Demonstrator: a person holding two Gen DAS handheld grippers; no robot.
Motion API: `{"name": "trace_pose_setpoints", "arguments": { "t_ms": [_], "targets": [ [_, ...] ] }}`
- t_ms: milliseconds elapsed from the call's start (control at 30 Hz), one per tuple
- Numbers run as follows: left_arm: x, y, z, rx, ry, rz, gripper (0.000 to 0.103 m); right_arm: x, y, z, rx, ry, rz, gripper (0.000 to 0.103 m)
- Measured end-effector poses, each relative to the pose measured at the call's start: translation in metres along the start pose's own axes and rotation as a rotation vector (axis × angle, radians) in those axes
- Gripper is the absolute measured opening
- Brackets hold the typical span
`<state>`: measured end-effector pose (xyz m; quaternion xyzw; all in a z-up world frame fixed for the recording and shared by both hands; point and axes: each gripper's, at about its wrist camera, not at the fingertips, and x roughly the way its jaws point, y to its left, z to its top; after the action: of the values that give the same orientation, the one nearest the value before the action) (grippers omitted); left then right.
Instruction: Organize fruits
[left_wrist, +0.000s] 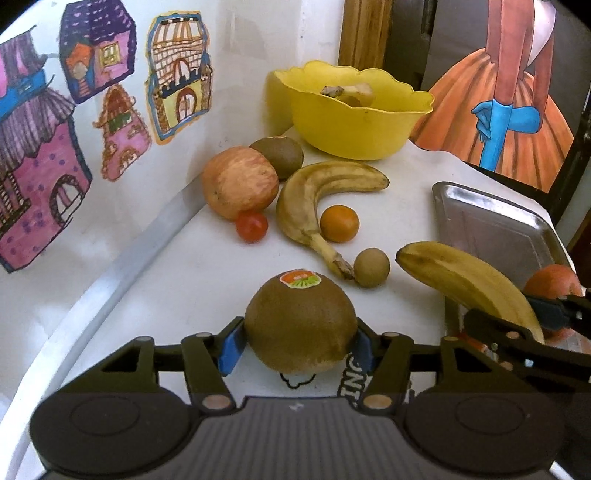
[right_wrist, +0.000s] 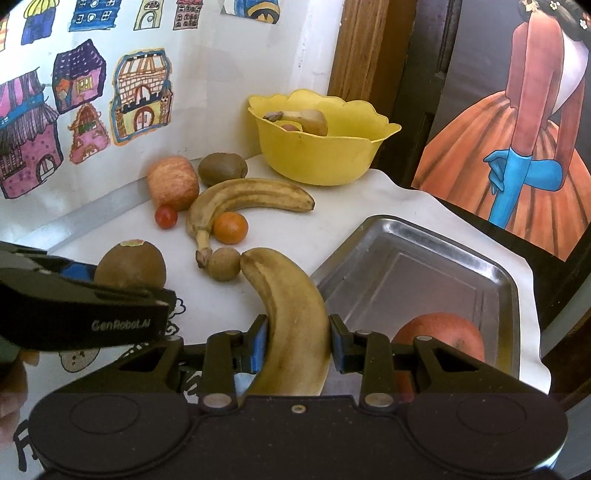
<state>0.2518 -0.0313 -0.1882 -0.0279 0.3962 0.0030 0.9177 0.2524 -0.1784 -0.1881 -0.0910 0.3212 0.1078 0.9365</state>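
A brown kiwi (left_wrist: 299, 317) with a sticker on top sits between the blue pads of my left gripper (left_wrist: 297, 347), which touch it on both sides, low over the white table (left_wrist: 207, 266). My right gripper (right_wrist: 297, 347) is shut on a yellow banana (right_wrist: 291, 302), whose tip points at a small brown round fruit (right_wrist: 223, 264). That banana (left_wrist: 469, 280) hangs at the right in the left wrist view. A steel tray (right_wrist: 424, 280) lies just right of it, with a red-orange round fruit (right_wrist: 443, 332) at its near end.
Loose fruit lies toward the wall: an apple (left_wrist: 240, 181), a second kiwi (left_wrist: 279, 155), a spotted banana (left_wrist: 317, 195), a cherry tomato (left_wrist: 252, 226) and a small orange (left_wrist: 339, 223). A yellow bowl (left_wrist: 354, 122) at the back holds a banana. Drawings cover the wall on the left.
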Motion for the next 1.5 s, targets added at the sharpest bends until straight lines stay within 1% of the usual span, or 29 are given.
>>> {"name": "trace_pose_setpoints", "arguments": {
  "t_ms": [133, 333, 600, 833, 1100, 1267, 1367, 1500],
  "targets": [
    [-0.001, 0.0, -0.002, -0.001, -0.008, 0.0, 0.063, 0.0, 0.0, 0.0, -0.001, -0.01, 0.0, 0.035],
    [-0.009, -0.009, -0.007, 0.001, -0.016, -0.041, 0.063, -0.004, -0.002, -0.002, -0.011, -0.03, -0.001, 0.035],
    [-0.022, -0.025, 0.002, -0.012, -0.054, -0.073, 0.062, -0.019, -0.023, 0.001, 0.032, -0.063, -0.017, 0.035],
    [-0.028, -0.046, 0.013, 0.003, -0.088, -0.087, 0.063, -0.046, -0.059, 0.005, 0.11, -0.111, -0.047, 0.035],
    [-0.025, -0.084, 0.018, 0.019, -0.084, -0.115, 0.063, -0.07, -0.111, 0.0, 0.181, -0.133, -0.088, 0.035],
    [-0.027, -0.109, 0.013, 0.062, -0.074, -0.144, 0.063, -0.077, -0.137, -0.005, 0.223, -0.128, -0.065, 0.035],
    [-0.025, -0.122, 0.013, 0.061, -0.064, -0.154, 0.063, -0.078, -0.146, -0.007, 0.225, -0.122, -0.047, 0.035],
    [-0.018, -0.131, 0.018, 0.048, -0.058, -0.137, 0.063, -0.075, -0.163, -0.009, 0.242, -0.109, 0.011, 0.035]
  ]
}}
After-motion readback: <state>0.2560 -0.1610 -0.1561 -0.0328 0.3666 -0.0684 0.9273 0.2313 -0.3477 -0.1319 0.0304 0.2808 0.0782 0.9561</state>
